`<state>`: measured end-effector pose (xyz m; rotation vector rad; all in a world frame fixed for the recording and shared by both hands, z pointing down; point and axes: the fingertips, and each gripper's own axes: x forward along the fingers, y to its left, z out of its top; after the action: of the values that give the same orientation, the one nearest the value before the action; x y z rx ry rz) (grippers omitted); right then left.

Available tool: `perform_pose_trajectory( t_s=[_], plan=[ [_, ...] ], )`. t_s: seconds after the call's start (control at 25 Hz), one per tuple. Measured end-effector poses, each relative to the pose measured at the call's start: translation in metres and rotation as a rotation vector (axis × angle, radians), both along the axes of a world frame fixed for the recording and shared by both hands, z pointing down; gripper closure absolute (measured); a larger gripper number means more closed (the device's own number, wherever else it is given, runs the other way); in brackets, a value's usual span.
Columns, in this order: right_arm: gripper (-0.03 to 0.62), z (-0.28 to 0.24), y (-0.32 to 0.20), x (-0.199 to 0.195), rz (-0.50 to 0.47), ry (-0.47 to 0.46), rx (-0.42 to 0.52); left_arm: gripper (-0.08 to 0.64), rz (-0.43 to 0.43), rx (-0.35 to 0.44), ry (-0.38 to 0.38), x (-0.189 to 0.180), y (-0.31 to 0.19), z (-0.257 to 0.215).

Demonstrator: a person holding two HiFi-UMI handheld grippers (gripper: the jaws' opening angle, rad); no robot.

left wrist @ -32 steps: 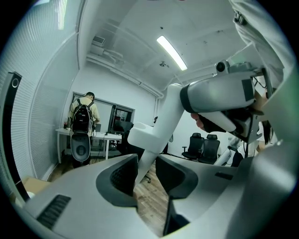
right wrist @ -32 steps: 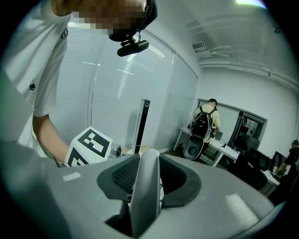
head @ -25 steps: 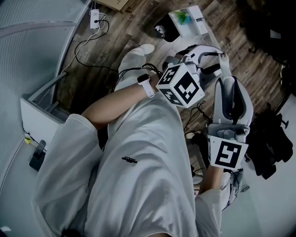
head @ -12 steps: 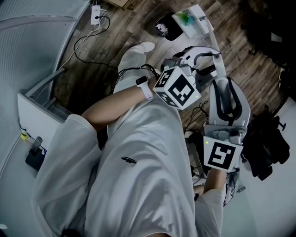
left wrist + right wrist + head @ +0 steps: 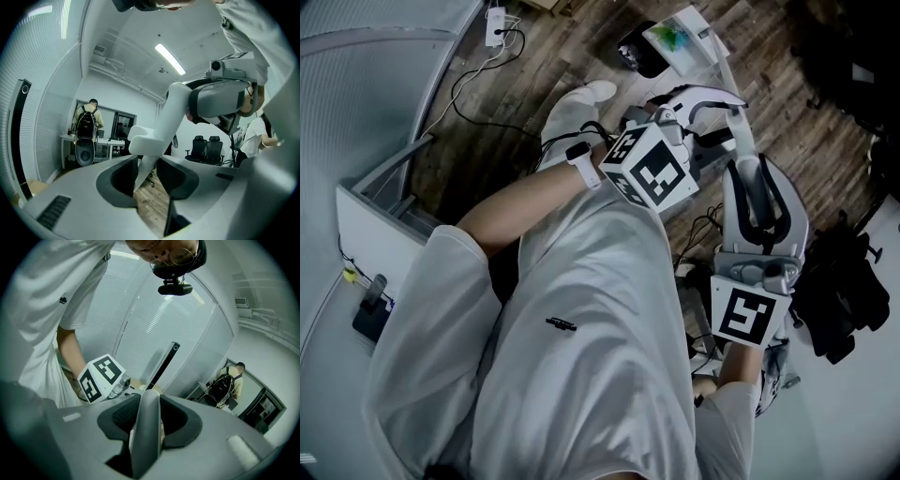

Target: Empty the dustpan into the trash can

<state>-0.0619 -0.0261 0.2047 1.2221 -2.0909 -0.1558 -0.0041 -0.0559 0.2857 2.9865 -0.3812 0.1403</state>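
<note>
Nearest thing first: your right gripper [image 5: 146,425] has its jaws clamped on the long handle [image 5: 165,122], which fills the gap between the pads, so that end looks solid to me.

The left gripper [image 5: 152,185] is what I'd worry about. Its jaws are spread: the handle stands in the gap and leans on one pad, with floor showing past the other, so nothing is squeezing it. With only one real grip the handle can twist, and whatever you do up here gets magnified down at the pan.

Out at the far end, the dustpan [image 5: 680,37] is low by the floor with something green in it, just beside the dark round thing I take for the trash can [image 5: 636,54]. The opening looks small next to the pan, so if you tip before the lip is over it, or the pan rolls sideways, the load ends up on the wood. A swing could also knock the can over.

The cables [image 5: 478,80] off to the side are well apart, so I wouldn't worry about those.
</note>
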Motion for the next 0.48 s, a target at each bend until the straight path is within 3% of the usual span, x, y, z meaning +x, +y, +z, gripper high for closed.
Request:
perform_pose_trajectory(
  t_s=[0.48],
  plan=[
    [0.453, -0.002, 0.012, -0.015, -0.074, 0.068, 0.023, 0.436, 0.059, 0.020, 0.031, -0.013, 0.011, -0.001]
  ],
)
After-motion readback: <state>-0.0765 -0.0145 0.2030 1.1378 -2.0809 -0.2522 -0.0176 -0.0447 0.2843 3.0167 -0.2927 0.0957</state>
